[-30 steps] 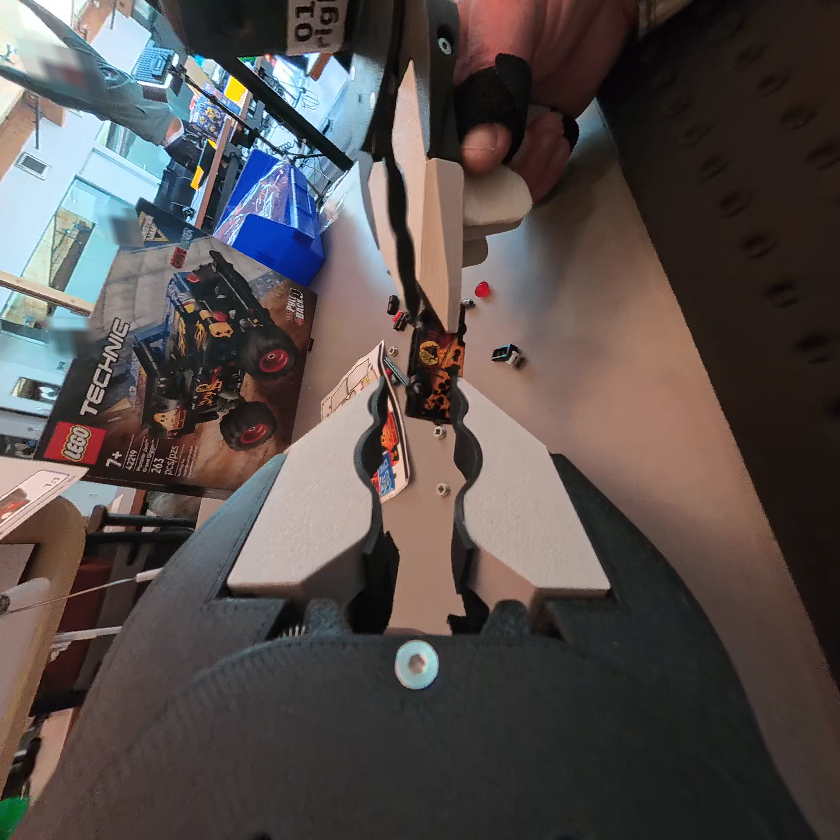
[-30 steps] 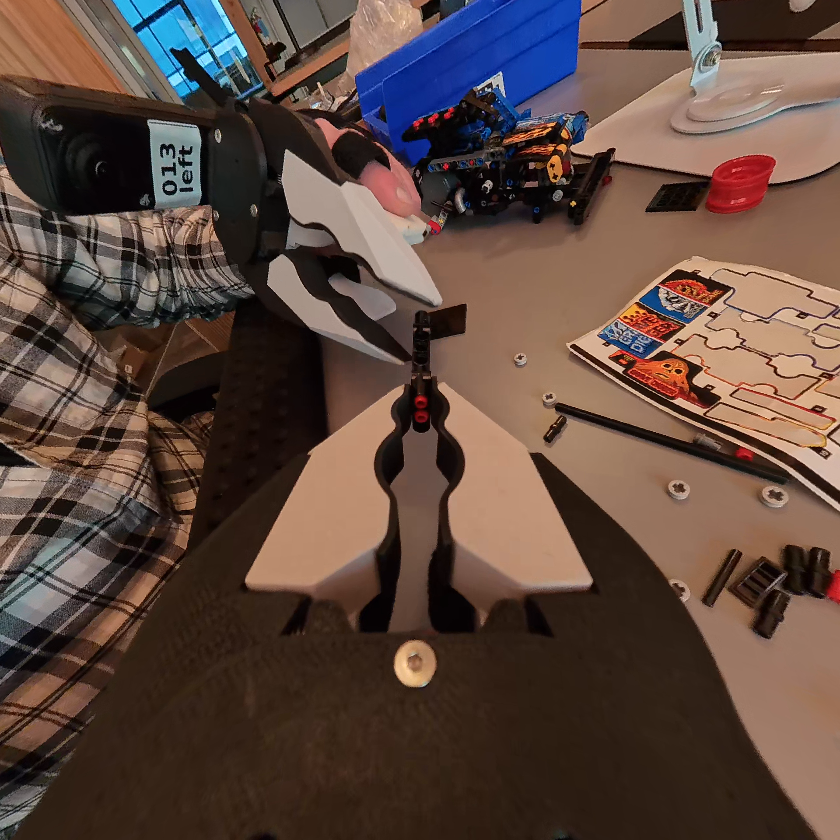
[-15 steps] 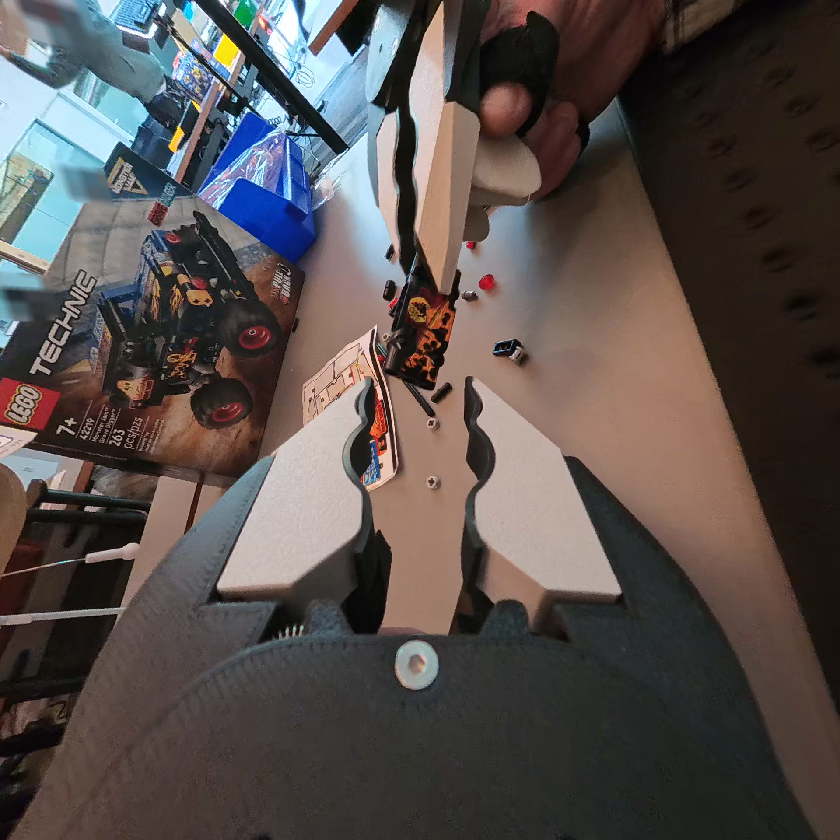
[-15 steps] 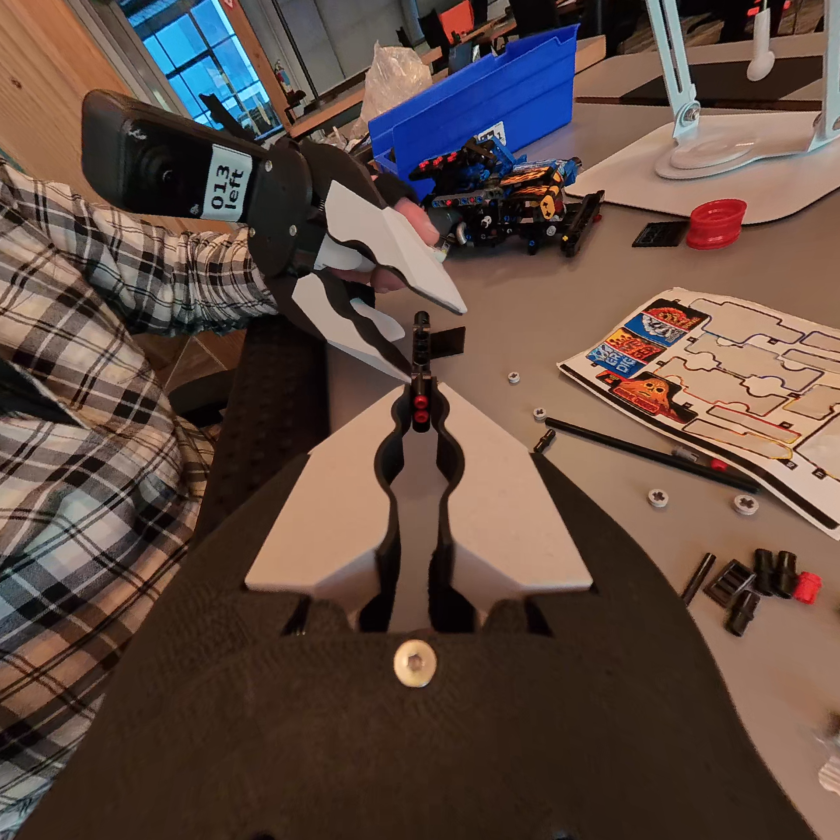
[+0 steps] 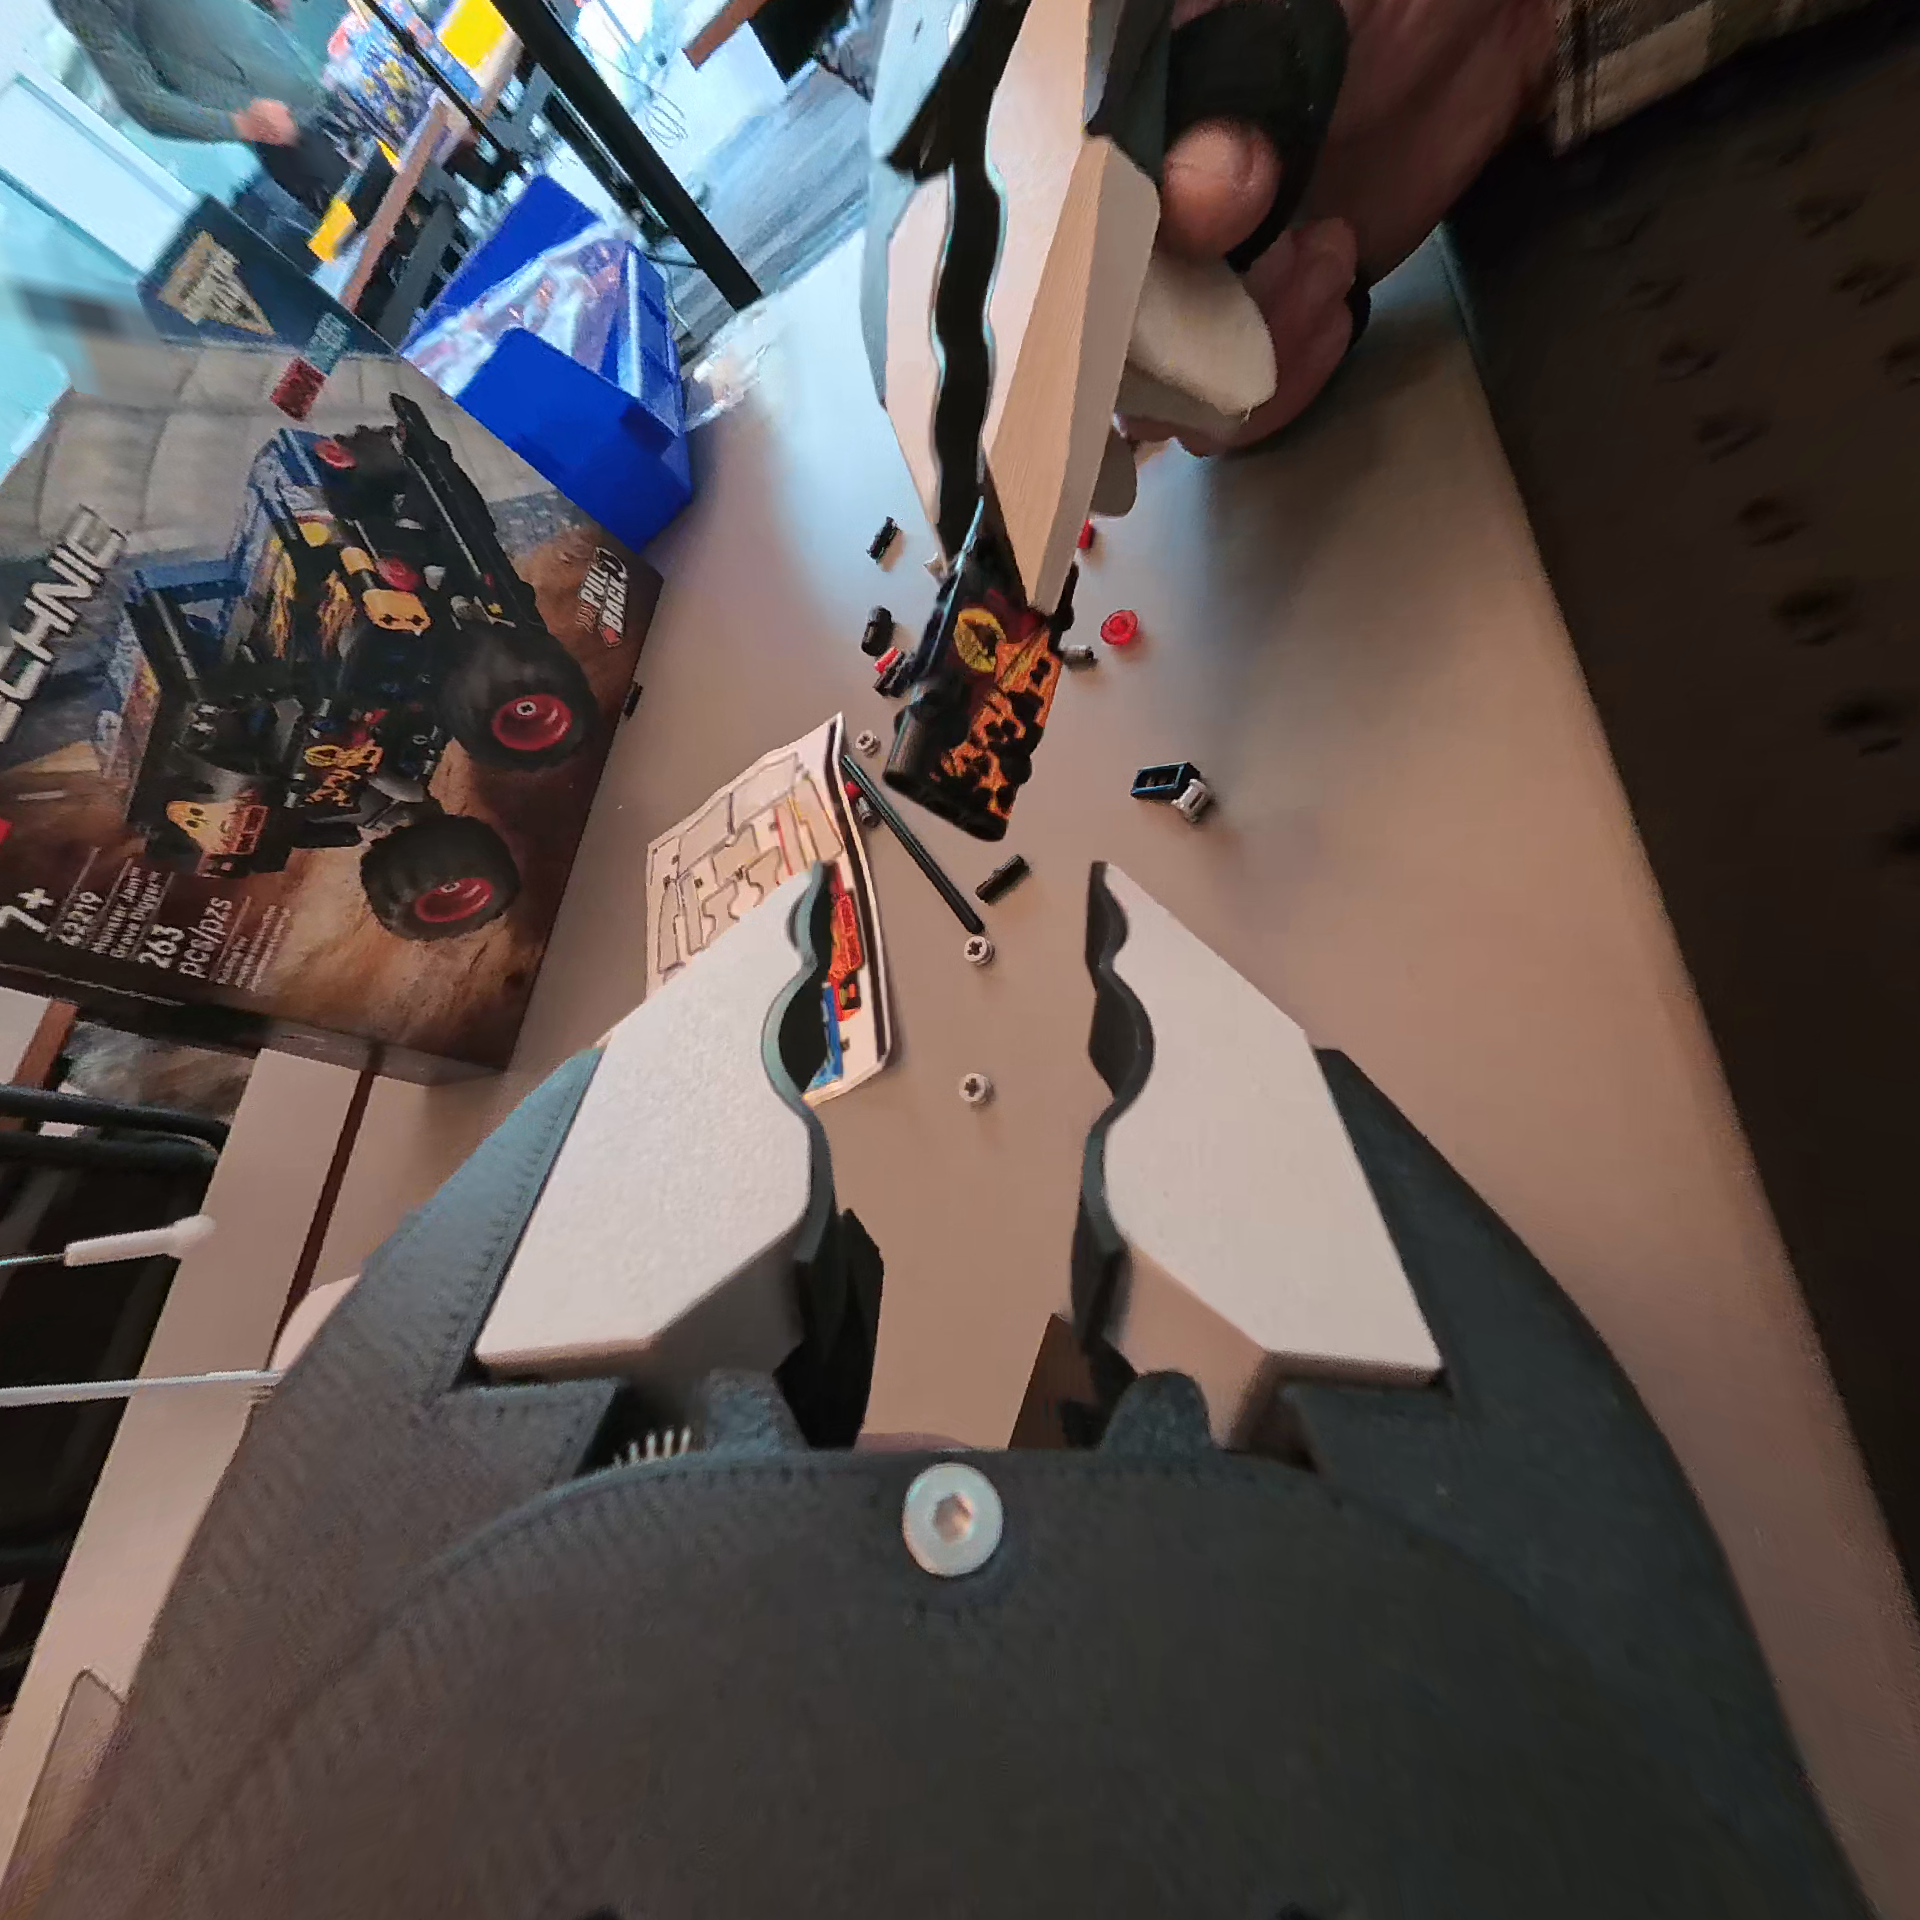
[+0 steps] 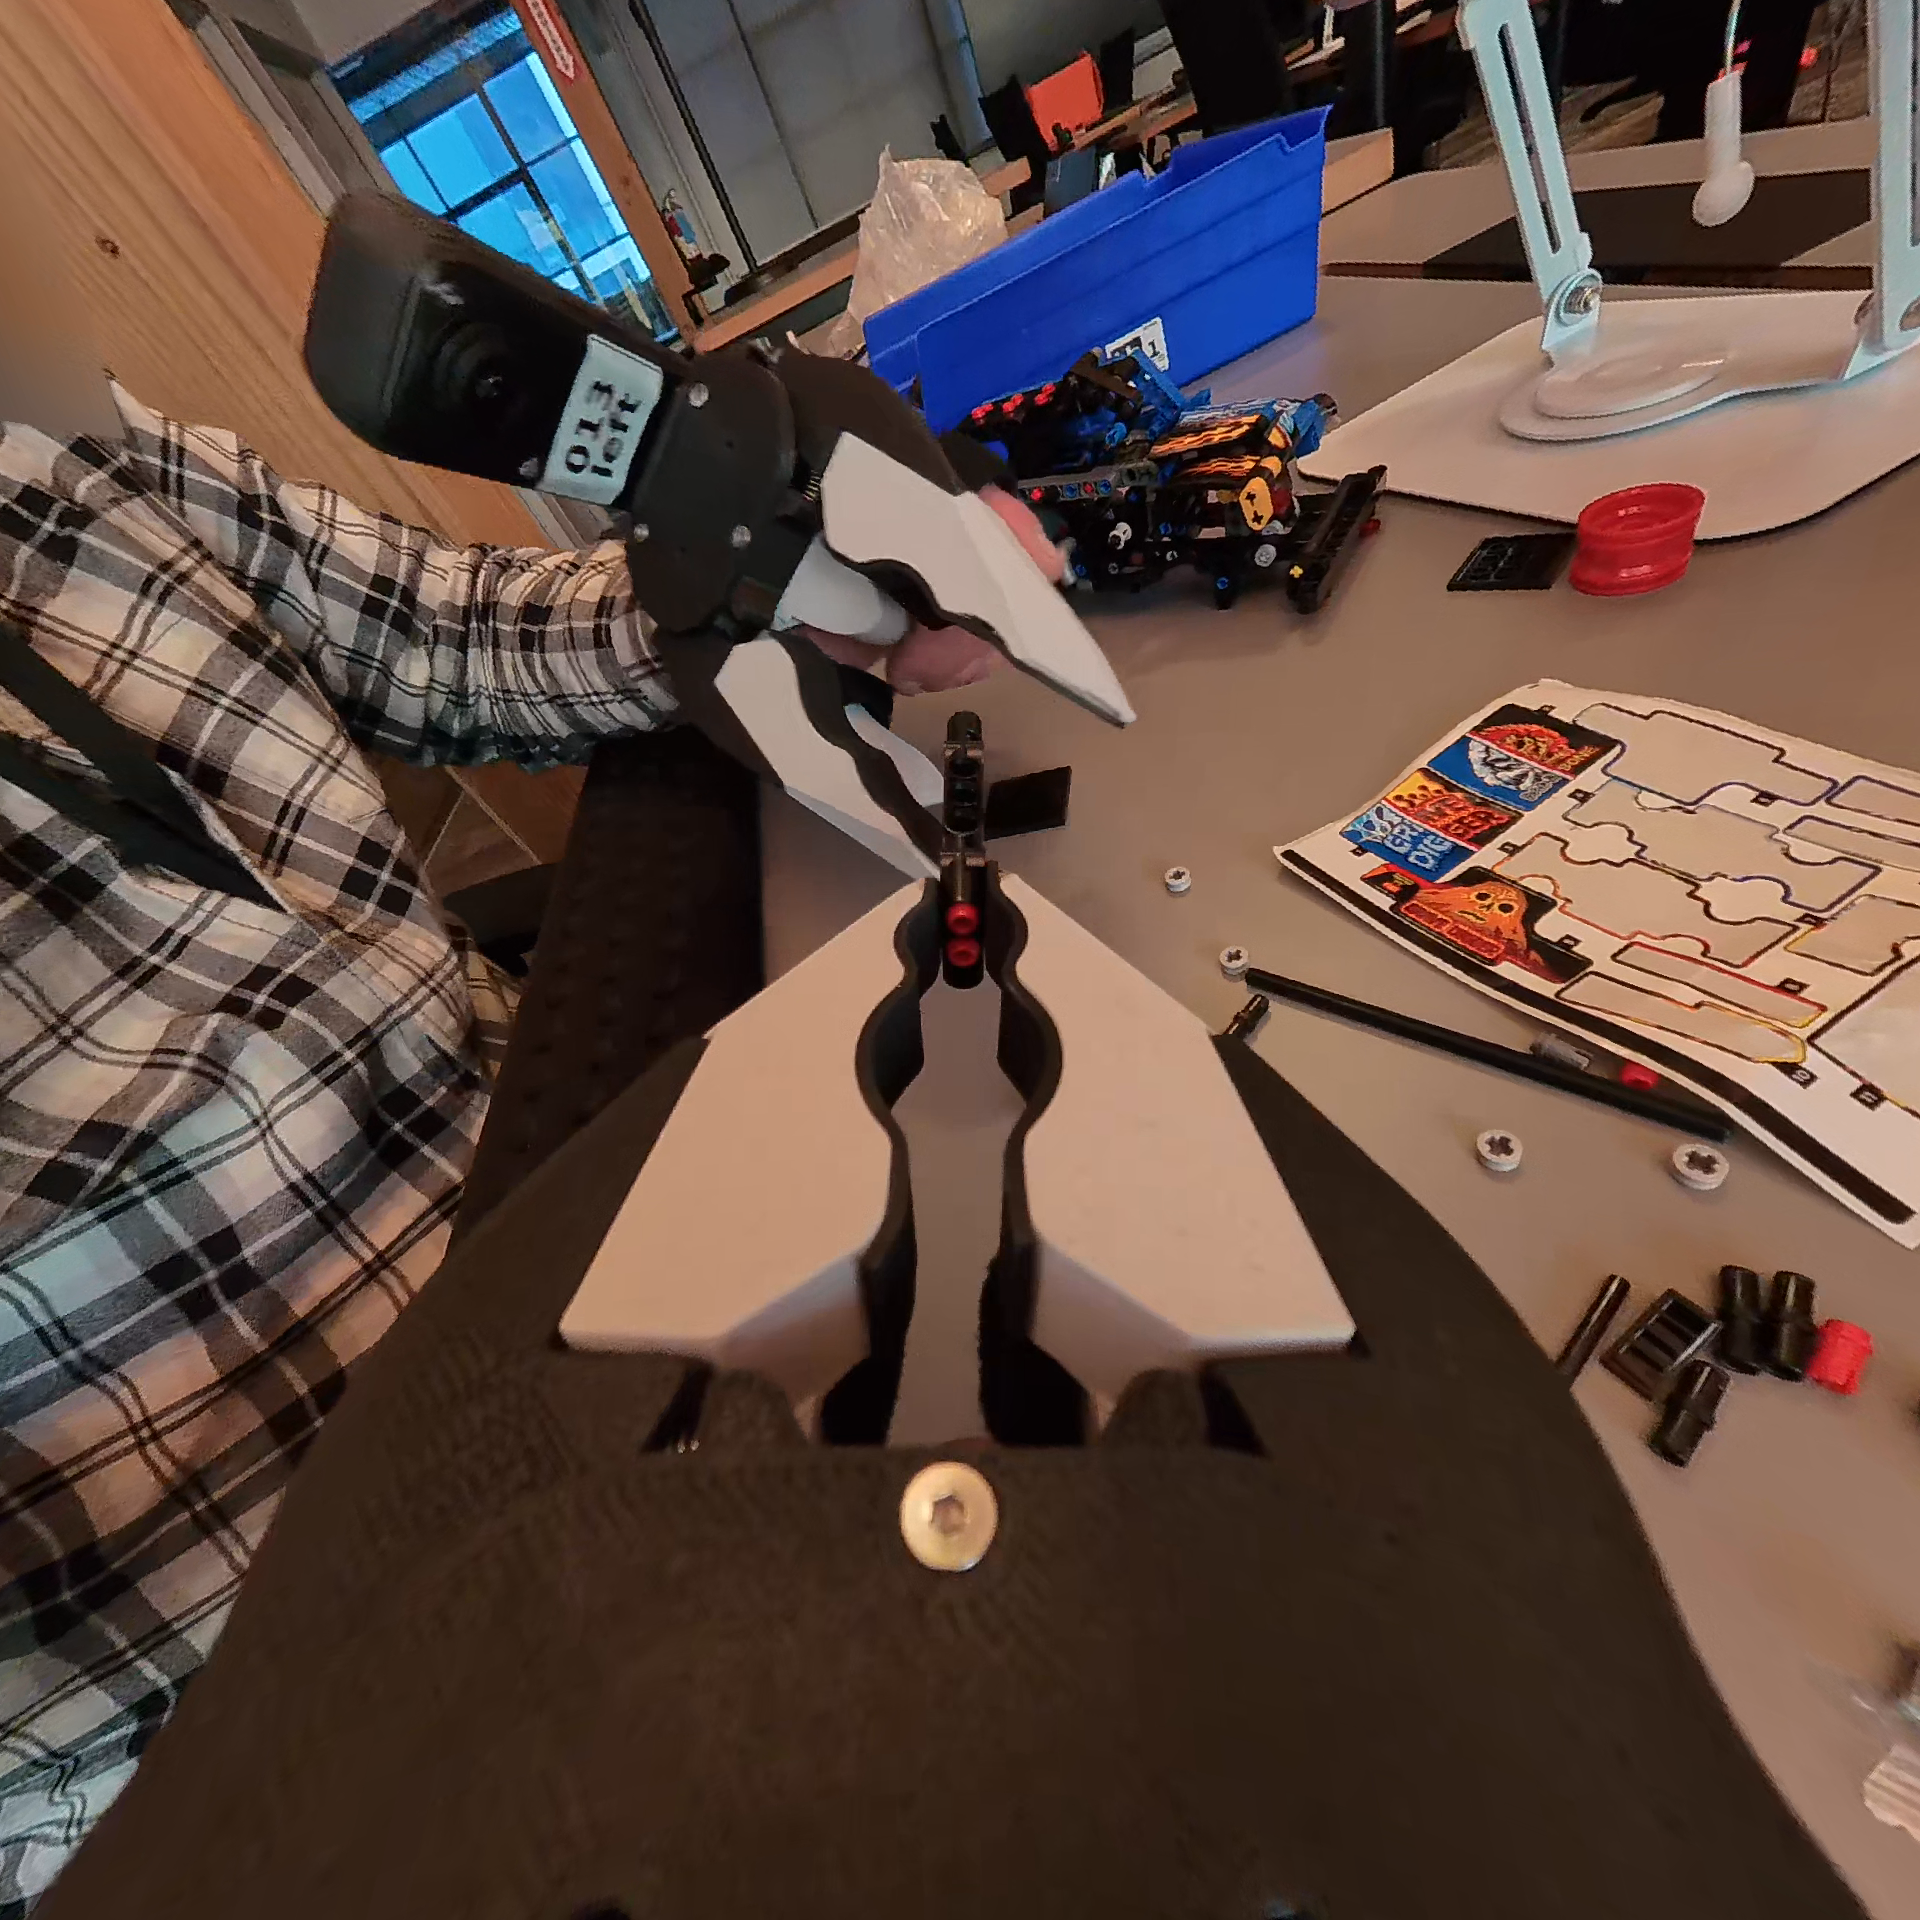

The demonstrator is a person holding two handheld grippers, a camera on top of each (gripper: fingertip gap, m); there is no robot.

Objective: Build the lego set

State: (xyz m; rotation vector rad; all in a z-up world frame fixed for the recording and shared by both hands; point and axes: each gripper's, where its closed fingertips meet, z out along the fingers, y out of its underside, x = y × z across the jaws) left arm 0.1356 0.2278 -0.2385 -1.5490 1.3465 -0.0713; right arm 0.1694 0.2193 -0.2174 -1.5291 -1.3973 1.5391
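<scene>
- Black flame-stickered panel piece (image 5: 982,707) clamped at one end between the tips of the right tool (image 6: 961,883), lifted clear of the grey tabletop (image 5: 1351,935); seen edge-on in the right wrist view as a thin black beam with two red pins (image 6: 961,930).
- Left tool (image 5: 956,883) spread wide apart, gripping nothing, just short of the free end of the panel piece.
- In the right wrist view, left tool (image 6: 1023,790) angled down beside the piece, apart from it.
- Under and around the piece: sticker sheet (image 6: 1621,935), long black axle (image 6: 1475,1049) along its edge, small light grey bushes (image 6: 1496,1150) scattered nearby.
- Cluster of black connectors with one red part (image 6: 1745,1351) near the right edge of the right wrist view.
- Small red round part (image 5: 1119,628) and a black-and-grey connector (image 5: 1172,781) loose on the tabletop.
- Farther back: partly built blue and black truck chassis (image 6: 1164,468), blue bin (image 6: 1122,281), red wheel rim (image 6: 1636,535), white stand base (image 6: 1621,395).
- Set's box (image 5: 301,727) with a monster truck pictured, lying off to the left.
</scene>
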